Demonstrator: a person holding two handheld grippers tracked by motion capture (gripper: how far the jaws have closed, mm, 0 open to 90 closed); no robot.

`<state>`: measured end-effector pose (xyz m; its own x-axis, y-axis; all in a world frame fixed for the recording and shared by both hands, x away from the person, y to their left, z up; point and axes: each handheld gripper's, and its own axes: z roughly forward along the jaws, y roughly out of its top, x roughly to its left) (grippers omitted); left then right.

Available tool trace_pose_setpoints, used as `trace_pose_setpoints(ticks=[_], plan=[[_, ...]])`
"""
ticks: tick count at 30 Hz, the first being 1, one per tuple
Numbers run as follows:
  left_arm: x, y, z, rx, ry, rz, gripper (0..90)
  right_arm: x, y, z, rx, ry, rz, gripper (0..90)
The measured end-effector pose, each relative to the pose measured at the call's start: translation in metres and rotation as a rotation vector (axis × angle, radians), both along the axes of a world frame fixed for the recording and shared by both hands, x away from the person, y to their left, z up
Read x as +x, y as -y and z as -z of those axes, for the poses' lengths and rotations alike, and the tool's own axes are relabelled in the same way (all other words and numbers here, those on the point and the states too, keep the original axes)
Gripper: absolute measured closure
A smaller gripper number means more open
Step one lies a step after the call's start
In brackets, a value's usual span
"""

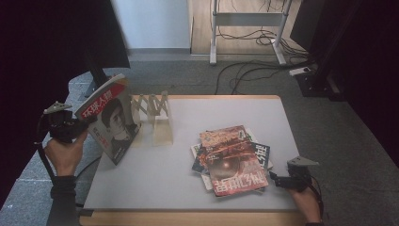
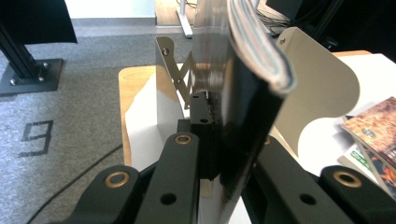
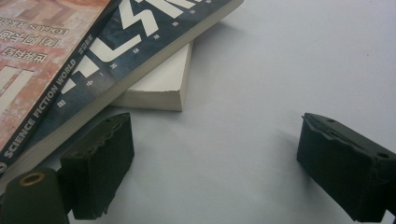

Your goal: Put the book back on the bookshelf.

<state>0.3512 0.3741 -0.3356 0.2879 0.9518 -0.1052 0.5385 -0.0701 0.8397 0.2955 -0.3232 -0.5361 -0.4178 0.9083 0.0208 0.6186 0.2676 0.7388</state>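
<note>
My left gripper [image 1: 83, 124] is shut on the left edge of a magazine [image 1: 114, 123] with a portrait on its cover. It holds the magazine upright and tilted, with the lower corner near the white mat [image 1: 155, 183]. In the left gripper view the jaws [image 2: 215, 109] clamp the magazine's dark cover [image 2: 245, 121], its pages fanning at the top. A beige folding rack [image 1: 157, 117] stands just right of it. A pile of magazines [image 1: 231, 159] lies at the right of the mat. My right gripper [image 1: 278, 181] rests open on the mat beside the pile's near right corner, jaws [image 3: 219, 158] wide apart with nothing between them.
The rack's rounded beige plate [image 2: 317, 93] stands close behind the held magazine. A blue-covered magazine [image 3: 130, 42] lies on a white book [image 3: 159, 88] in front of the right jaws. A black stand [image 1: 96, 70] rises left of the table. Cables [image 1: 244, 70] lie on the floor beyond.
</note>
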Motion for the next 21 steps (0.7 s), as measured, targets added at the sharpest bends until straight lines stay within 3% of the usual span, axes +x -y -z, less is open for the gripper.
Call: trace_pose_setpoints(ticks=[7, 15, 21], plan=[[0.007, 0.003, 0.009, 0.015, 0.021, -0.028, 87.1, 0.000, 0.000, 0.000, 0.001, 0.000, 0.000, 10.2], [0.003, -0.007, 0.014, 0.008, 0.025, -0.018, 85.4, 0.000, 0.000, 0.000, 0.000, 0.000, 0.000, 10.1], [0.003, -0.004, 0.014, 0.045, 0.039, -0.014, 76.8, 0.000, 0.000, 0.000, 0.000, 0.000, 0.000, 10.2]])
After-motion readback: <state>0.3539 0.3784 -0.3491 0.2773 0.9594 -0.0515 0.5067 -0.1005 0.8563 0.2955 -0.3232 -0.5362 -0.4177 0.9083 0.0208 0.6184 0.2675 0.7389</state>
